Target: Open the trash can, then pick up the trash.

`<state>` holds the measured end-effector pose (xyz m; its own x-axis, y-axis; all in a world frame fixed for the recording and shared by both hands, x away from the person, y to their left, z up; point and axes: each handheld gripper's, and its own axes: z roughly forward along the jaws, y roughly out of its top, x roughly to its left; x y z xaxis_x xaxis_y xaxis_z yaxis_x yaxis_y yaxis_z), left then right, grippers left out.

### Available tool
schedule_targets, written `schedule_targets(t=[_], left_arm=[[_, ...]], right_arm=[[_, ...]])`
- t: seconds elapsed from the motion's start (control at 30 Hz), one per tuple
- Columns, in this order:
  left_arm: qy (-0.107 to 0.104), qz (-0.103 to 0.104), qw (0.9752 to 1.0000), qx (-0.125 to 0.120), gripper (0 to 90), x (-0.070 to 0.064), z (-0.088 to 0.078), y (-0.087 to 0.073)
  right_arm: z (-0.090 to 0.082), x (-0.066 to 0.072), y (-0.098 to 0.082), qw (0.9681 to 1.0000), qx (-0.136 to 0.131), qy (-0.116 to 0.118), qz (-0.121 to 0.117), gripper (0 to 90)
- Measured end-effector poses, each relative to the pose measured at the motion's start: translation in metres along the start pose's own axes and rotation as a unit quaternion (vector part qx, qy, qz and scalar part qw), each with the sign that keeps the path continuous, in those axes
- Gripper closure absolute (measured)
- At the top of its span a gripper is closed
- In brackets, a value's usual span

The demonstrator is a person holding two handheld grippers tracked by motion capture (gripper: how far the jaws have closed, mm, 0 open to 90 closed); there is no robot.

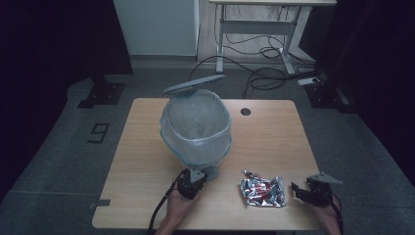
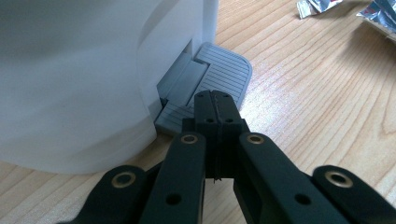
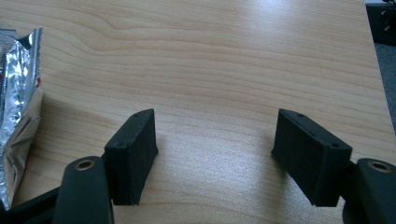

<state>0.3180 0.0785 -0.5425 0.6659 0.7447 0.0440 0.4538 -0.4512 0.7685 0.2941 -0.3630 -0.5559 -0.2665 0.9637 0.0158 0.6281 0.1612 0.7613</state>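
The crumpled silver foil wrapper with red print (image 1: 263,191) lies flat on the light wooden table (image 1: 274,142), near the front edge and to the right of the middle. Its long side runs about left to right across the table, as we judge from the high view. The right gripper (image 1: 296,188) is the nearer one: it rests on the table just to the right of the wrapper, and its tips point left toward it. Its jaws stand wide apart with only bare wood between them, and in the right gripper view the wrapper (image 3: 16,107) is at the left border, outside the jaws. So we think the coming move must go sideways to the left before any closing.

The left gripper (image 2: 215,95) is closed with nothing between the jaws. Its tips press on the grey ribbed foot pedal (image 2: 224,70) of the white pedal bin with a thin plastic liner (image 1: 195,128), and the grey lid (image 1: 194,84) stands lifted. The bin is behind and left of the wrapper, apart from it. Nothing lies between the right gripper and the wrapper.
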Motion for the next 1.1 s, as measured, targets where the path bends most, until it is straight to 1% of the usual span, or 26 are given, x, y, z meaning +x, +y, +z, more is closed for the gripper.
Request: schedule_targets(t=[0.07,0.17,0.23,0.27,0.3,0.33,0.37,0.5,0.7,0.87,1.1], left_arm=[[0.000,0.000,1.0000,-0.001,90.0,0.000,0.000,0.000],[0.000,0.001,1.0000,0.000,90.0,0.000,0.000,0.000],[-0.001,0.001,1.0000,0.000,90.0,0.000,0.000,0.000],[-0.001,0.000,1.0000,0.000,90.0,0.000,0.000,0.000],[-0.001,0.001,1.0000,0.000,90.0,0.000,0.000,0.000],[-0.001,0.001,1.0000,0.000,90.0,0.000,0.000,0.000],[0.000,0.002,1.0000,-0.001,90.0,0.000,0.000,0.000],[-0.001,0.002,1.0000,0.000,90.0,0.000,0.000,0.000],[0.000,0.002,1.0000,0.000,90.0,0.000,0.000,0.000],[-0.001,0.001,1.0000,0.000,90.0,0.000,0.000,0.000],[0.000,0.002,1.0000,0.000,90.0,0.000,0.000,0.000]], right_arm=[[-0.001,0.000,0.000,1.0000,-0.005,0.005,0.004,29.7],[-0.007,0.003,0.004,0.9997,-0.023,0.007,0.005,29.7],[-0.012,0.006,0.008,0.9992,-0.038,0.012,0.010,30.2],[-0.012,0.006,0.008,0.9992,-0.038,0.012,0.010,30.2],[-0.014,0.008,0.009,0.9987,-0.045,0.017,0.013,30.9],[-0.014,0.008,0.009,0.9987,-0.045,0.017,0.013,30.9],[-0.017,0.010,0.011,0.9983,-0.051,0.024,0.015,31.6],[-0.019,0.013,0.013,0.9979,-0.056,0.031,0.013,32.9],[-0.021,0.021,0.016,0.9971,-0.057,0.050,0.009,34.2],[-0.021,0.029,0.019,0.9964,-0.059,0.061,0.000,35.0],[-0.018,0.042,0.021,0.9953,-0.056,0.078,-0.013,38.4]])
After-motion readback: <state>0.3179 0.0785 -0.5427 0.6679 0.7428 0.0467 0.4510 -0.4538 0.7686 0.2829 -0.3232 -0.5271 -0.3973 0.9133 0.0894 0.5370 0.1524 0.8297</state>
